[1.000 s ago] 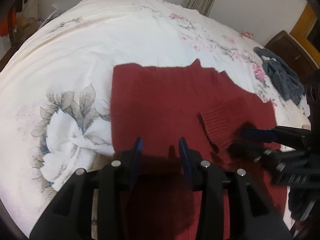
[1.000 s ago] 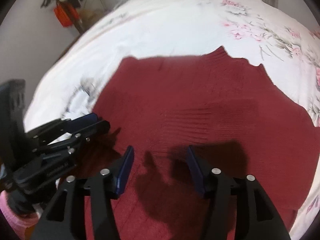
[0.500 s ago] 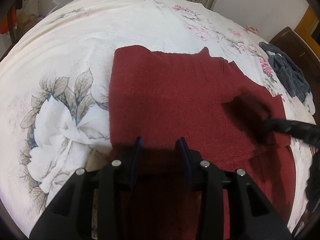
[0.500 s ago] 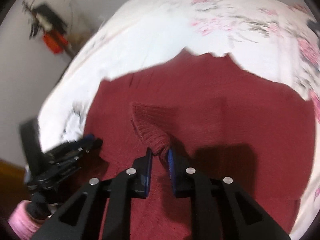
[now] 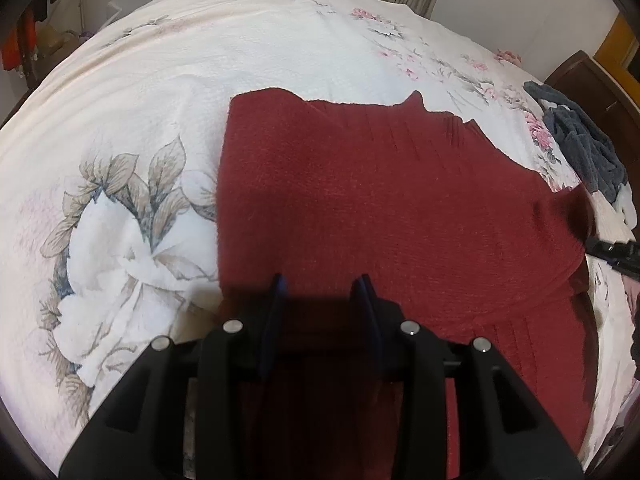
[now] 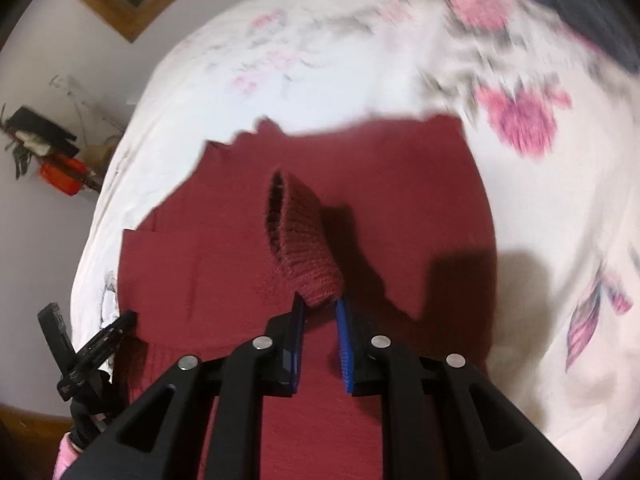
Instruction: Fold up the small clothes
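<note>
**Soft knit, sleeve cuff in the right gripper**

The red knit sweater [image 5: 380,208] lies spread flat on the bed, its body filling the near middle of the left wrist view, the collar edge on the far side and a ribbed hem running toward us at the near right. One sleeve is lifted off the body: its ribbed cuff [image 6: 304,248] stands up as an open tube, and the near end of that cuff is pinched between the blue pads of the right gripper [image 6: 320,308], which is closed narrow on the fabric.

We judge this garment to be light, soft and limp, with a fuzzy surface that should give the pads good friction. It will drape and stretch instead of holding a line, so a pull on one point drags only the nearby cloth. The ribbed cuff and hem are thicker and firmer than the plain knit, which makes them the better places to take hold; a seam or corner would also serve. A pinch in the middle of the body would likely pick up both layers.

The left gripper [image 5: 320,292] hovers with its jaws wide apart over the near left part of the sweater, gripping nothing.

Around the sweater is the white floral bedspread [image 5: 120,220]. A dark grey garment [image 5: 580,144] lies crumpled at the far right edge of the bed, well apart from the sweater.
</note>
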Available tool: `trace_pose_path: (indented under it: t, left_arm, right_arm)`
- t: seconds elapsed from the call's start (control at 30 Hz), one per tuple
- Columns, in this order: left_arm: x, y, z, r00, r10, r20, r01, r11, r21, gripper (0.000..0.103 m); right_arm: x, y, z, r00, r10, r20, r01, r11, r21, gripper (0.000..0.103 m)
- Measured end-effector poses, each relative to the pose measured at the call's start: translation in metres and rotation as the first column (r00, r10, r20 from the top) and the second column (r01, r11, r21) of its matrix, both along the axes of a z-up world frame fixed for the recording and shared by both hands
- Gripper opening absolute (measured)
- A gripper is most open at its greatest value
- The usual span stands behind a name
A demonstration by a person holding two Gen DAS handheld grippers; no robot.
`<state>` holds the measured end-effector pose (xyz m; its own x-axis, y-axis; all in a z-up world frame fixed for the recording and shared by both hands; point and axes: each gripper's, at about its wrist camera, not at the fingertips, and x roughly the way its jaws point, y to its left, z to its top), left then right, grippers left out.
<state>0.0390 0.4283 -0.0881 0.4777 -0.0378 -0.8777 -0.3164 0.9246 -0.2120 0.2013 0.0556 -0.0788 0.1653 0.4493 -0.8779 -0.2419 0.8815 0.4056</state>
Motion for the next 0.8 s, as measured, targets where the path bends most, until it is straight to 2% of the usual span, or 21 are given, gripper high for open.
trace_pose_path:
  t: [0.03, 0.1, 0.17, 0.2, 0.3, 0.33, 0.37, 0.43, 0.47, 0.5, 0.6, 0.7, 0.8]
  left_arm:
    - [0.000, 0.000, 0.000, 1.000, -0.002, -0.001, 0.002, 1.000, 0.000, 0.036]
    - [0.001, 0.001, 0.001, 1.000, -0.003, -0.005, 0.003, 1.000, -0.006, 0.036]
    - [0.000, 0.002, 0.005, 1.000, -0.002, -0.002, 0.002, 1.000, -0.012, 0.036]
    - [-0.001, 0.002, 0.009, 1.000, 0.001, 0.007, -0.001, 1.000, -0.015, 0.036]
    - [-0.004, 0.001, 0.024, 0.998, 0.006, 0.057, -0.004, 0.999, -0.039, 0.037]
    - [-0.002, -0.003, 0.029, 0.997, -0.004, 0.072, 0.007, 0.999, -0.039, 0.038]
    - [-0.001, -0.007, 0.031, 0.997, -0.016, 0.073, 0.018, 0.999, -0.029, 0.039]
    - [0.004, -0.017, 0.030, 0.997, -0.045, 0.060, 0.046, 0.999, -0.008, 0.039]
    - [0.006, -0.021, 0.028, 0.997, -0.060, 0.049, 0.061, 0.998, -0.007, 0.039]
    - [0.007, -0.025, 0.024, 0.997, -0.068, 0.039, 0.069, 0.998, -0.009, 0.039]
    - [0.010, -0.026, 0.006, 0.997, -0.073, -0.008, 0.073, 0.997, -0.009, 0.040]
    - [0.008, -0.022, -0.005, 0.998, -0.066, -0.007, 0.066, 0.997, -0.040, 0.042]
    - [0.008, -0.016, -0.004, 0.999, -0.049, -0.004, 0.048, 0.996, -0.080, 0.041]
  right_arm:
    - [0.001, -0.007, -0.011, 0.999, -0.008, -0.039, 0.008, 1.000, 0.004, 0.017]
    - [0.000, -0.014, -0.021, 0.997, -0.011, -0.072, 0.012, 1.000, 0.015, 0.028]
    - [0.000, -0.025, -0.023, 0.996, -0.026, -0.083, 0.032, 0.997, 0.072, 0.036]
    - [0.001, -0.029, -0.022, 0.995, -0.031, -0.090, 0.041, 0.992, 0.116, 0.046]
    - [0.007, -0.031, -0.016, 0.997, -0.040, -0.065, 0.047, 0.992, 0.120, 0.062]
    - [0.009, -0.030, -0.016, 0.997, -0.041, -0.064, 0.048, 0.992, 0.115, 0.062]
    - [0.012, -0.027, -0.017, 0.997, -0.044, -0.070, 0.052, 0.992, 0.113, 0.059]
    - [0.015, -0.022, -0.020, 0.996, -0.049, -0.073, 0.056, 0.994, 0.099, 0.041]
    - [0.016, -0.019, -0.023, 0.996, -0.056, -0.073, 0.061, 0.996, 0.067, 0.026]
    - [0.016, -0.020, -0.024, 0.996, -0.063, -0.071, 0.067, 0.996, 0.053, 0.017]
    - [0.013, -0.026, -0.030, 0.994, -0.077, -0.076, 0.080, 0.996, 0.032, 0.012]
    - [0.007, -0.031, -0.037, 0.994, -0.071, -0.085, 0.072, 0.997, 0.010, 0.012]
    - [0.006, -0.032, -0.041, 0.994, -0.068, -0.082, 0.069, 0.997, 0.014, 0.013]
